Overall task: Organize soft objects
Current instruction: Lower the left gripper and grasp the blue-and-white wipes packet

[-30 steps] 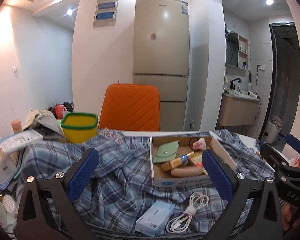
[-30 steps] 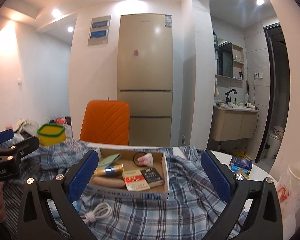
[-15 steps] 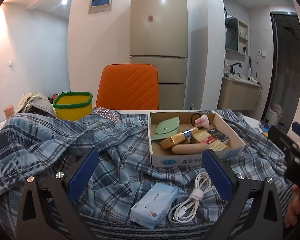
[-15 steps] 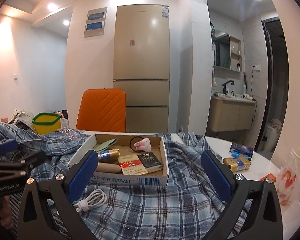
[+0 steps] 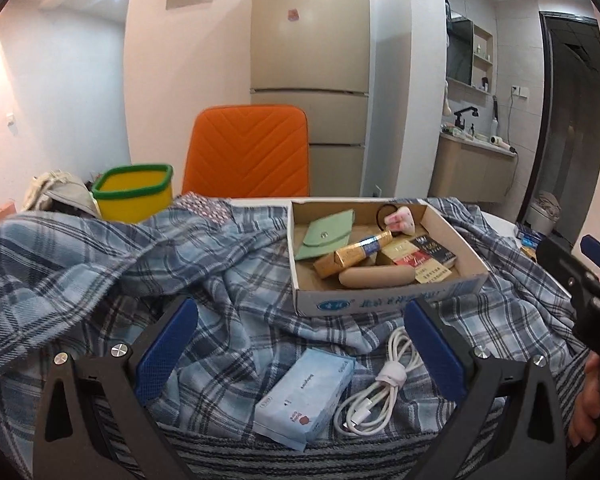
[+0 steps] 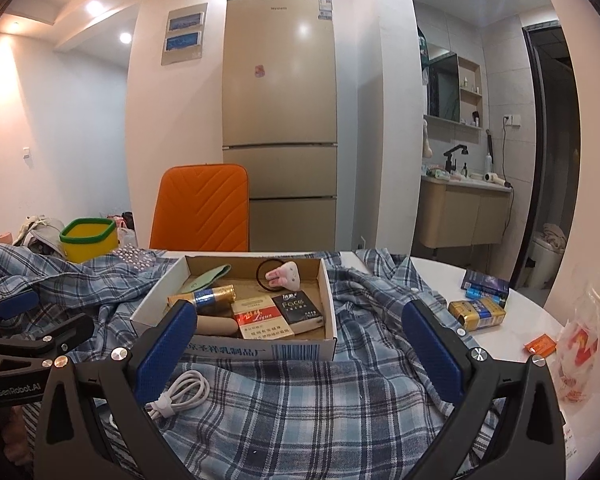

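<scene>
Spreading rumpled across the table [image 6: 512,332] lies the plaid shirt [image 5: 228,292]; above its near edge the left gripper [image 5: 300,346] hangs wide apart, empty, a cardboard box [image 6: 300,350] sits mid-cloth, and the right gripper [image 6: 296,346] gapes likewise.

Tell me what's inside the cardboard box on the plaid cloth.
Inside the cardboard box: a green pouch, gold tube, tan roll, two cigarette packs, and a pink plush on a black hair tie. Anything beneath these is hidden.

A cardboard box [image 5: 384,300] sat on the plaid cloth [image 5: 100,264] covering the table; before it, near the table's front edge, a tissue pack [image 5: 304,396] lay left of a coiled cable [image 5: 380,384].
</scene>
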